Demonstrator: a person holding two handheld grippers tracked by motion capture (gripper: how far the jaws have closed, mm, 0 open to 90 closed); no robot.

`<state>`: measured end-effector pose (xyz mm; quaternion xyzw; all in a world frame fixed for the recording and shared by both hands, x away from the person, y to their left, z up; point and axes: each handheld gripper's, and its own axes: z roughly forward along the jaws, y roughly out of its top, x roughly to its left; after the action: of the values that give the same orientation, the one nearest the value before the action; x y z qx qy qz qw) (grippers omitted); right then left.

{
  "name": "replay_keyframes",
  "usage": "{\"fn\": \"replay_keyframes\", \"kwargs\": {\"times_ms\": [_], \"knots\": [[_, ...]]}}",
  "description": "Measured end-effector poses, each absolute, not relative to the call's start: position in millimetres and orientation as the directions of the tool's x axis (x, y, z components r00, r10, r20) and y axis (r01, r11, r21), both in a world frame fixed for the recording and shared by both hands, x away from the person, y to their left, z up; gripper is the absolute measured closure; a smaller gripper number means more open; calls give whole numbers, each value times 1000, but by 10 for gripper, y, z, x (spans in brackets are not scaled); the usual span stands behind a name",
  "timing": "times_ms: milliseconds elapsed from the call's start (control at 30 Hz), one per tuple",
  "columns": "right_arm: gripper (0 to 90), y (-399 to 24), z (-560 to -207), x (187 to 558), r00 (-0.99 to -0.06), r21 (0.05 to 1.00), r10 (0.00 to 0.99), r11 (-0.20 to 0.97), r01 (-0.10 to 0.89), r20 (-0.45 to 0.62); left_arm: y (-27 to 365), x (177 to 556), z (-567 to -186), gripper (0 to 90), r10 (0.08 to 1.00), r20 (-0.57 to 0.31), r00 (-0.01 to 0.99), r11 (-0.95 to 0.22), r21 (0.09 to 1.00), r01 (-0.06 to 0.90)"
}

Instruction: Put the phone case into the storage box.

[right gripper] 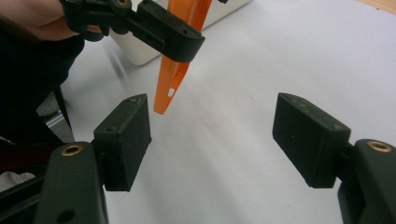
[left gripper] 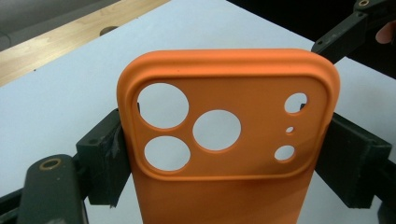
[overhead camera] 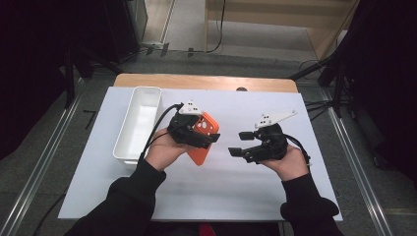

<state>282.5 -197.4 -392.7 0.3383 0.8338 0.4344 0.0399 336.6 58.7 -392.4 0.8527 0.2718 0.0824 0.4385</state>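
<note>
A: Orange phone case (overhead camera: 202, 139) clamped across its width by the left tool (overhead camera: 196, 140), pads pressed on both long edges. Held above the white table (overhead camera: 236, 196), just right of the white bin (overhead camera: 138, 123).

B: Long axis running from the camera end, farthest from the bin's near corner, down toward the person's sleeve. Tilted, not flat.

A: Seen face-on in the left tool view (left gripper: 229, 140): smooth matte rubber, rounded corners, three big round holes, three small ones.

B: Edge-on in the right tool view (right gripper: 175, 70), a thin orange wedge pointing down at the table.

A: Right tool (overhead camera: 241, 142) open, nothing between its blocky black pads, right of the case and apart from it.
</note>
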Motion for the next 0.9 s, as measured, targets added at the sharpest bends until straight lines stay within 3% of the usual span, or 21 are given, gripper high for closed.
{"fn": "replay_keyframes", "kwargs": {"times_ms": [900], "knots": [[249,-2114,-4373,2450,-777,776,596,387,498,201,621,3379,-3908,160,509,-118,852,-476,787,393]]}}
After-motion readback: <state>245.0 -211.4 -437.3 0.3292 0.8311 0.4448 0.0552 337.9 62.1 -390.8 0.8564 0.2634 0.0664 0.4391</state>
